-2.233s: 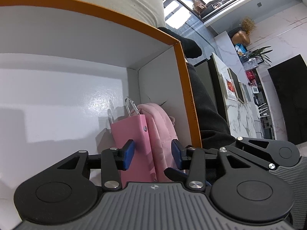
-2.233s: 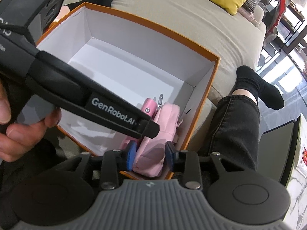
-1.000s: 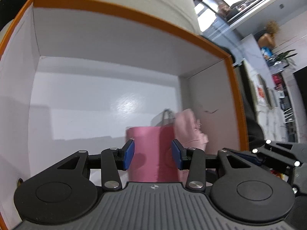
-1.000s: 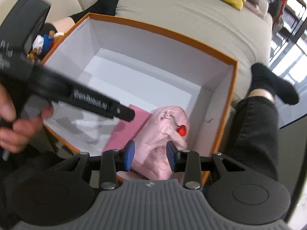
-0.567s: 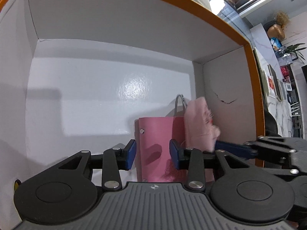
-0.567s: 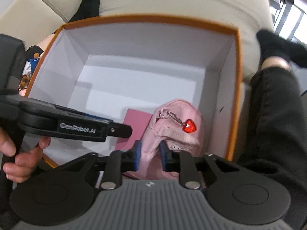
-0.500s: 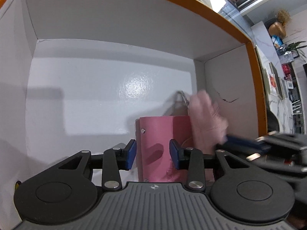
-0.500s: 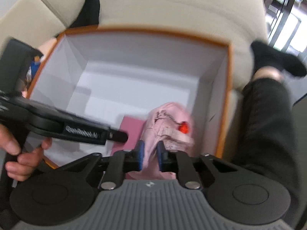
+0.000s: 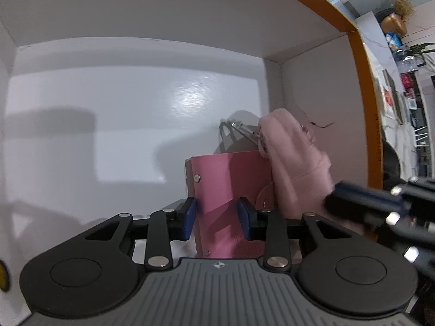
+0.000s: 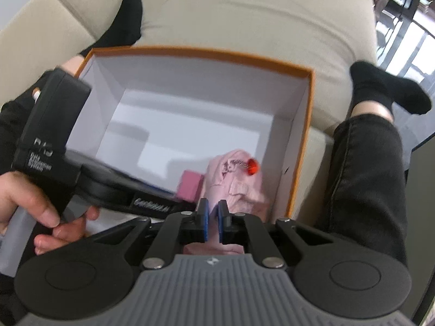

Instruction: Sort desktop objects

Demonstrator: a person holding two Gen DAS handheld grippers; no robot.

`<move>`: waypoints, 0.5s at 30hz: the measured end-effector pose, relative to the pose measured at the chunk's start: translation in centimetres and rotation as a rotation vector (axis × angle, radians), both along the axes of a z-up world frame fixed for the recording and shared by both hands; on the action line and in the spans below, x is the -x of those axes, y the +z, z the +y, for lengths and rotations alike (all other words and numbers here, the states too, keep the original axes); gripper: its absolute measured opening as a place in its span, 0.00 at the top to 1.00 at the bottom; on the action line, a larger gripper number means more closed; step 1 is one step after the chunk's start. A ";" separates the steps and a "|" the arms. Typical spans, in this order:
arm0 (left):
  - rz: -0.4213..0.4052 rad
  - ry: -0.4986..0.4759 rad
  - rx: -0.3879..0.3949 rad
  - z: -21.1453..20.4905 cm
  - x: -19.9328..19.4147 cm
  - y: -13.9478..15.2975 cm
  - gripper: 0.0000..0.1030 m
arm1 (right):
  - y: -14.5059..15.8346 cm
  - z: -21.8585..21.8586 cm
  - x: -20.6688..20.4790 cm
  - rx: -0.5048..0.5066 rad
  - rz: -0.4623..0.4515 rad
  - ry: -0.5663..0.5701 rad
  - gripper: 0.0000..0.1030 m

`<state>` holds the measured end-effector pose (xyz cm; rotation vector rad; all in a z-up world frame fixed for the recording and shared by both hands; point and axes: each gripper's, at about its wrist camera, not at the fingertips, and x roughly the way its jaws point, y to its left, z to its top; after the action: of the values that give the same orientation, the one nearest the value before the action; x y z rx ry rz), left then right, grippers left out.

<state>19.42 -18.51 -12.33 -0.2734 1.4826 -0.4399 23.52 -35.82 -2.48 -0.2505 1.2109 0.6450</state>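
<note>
We saw an orange-rimmed box [image 10: 304, 141] with white inner walls resting on a beige sofa [image 10: 258, 19], between a person's legs in dark trousers and black socks. Two pink things sat together at the box's near right corner. One was a flat pink card holder [image 9: 231, 190] with small metal studs and a metal clip [image 9: 239, 130] at its far end. The other was a soft pink pouch [image 9: 293, 168], which lay against the card holder's right side and close to the box's right wall; in the right wrist view a red heart charm [image 10: 252, 166] on a short chain hung at its top.

Our left gripper [image 9: 217, 217] pointed steeply down into the box. Its blue fingers [image 9: 189, 217] stood on either side of the card holder's near end and were closing; the left one looked to touch the holder's edge, while the right one overlapped its face, and we could not tell whether either pressed on it.

Our right gripper [image 10: 211, 221] reached in from the right, blurred in the left wrist view. Its fingers [image 10: 204, 220] were nearly pressed together and closing, pinching a fold of the pouch's fabric between them. A hand [image 10: 40, 209] gripped the left gripper's handle at the box's near left corner.
</note>
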 end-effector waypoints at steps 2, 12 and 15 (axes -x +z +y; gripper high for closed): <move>0.005 0.009 0.020 -0.2 0.1 0.0 0.63 | -0.2 0.1 0.2 0.013 0.012 0.009 0.88; 0.030 0.116 0.101 3.0 0.6 1.2 0.63 | -2.6 1.3 1.3 0.050 0.064 0.071 0.78; 0.021 0.127 0.089 3.5 0.5 1.7 0.63 | -3.3 1.8 1.4 0.018 0.117 0.067 0.97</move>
<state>18.90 -14.96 -10.65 -0.4417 1.4592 -0.4022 22.08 -34.04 -5.83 -0.2722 1.3250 0.7155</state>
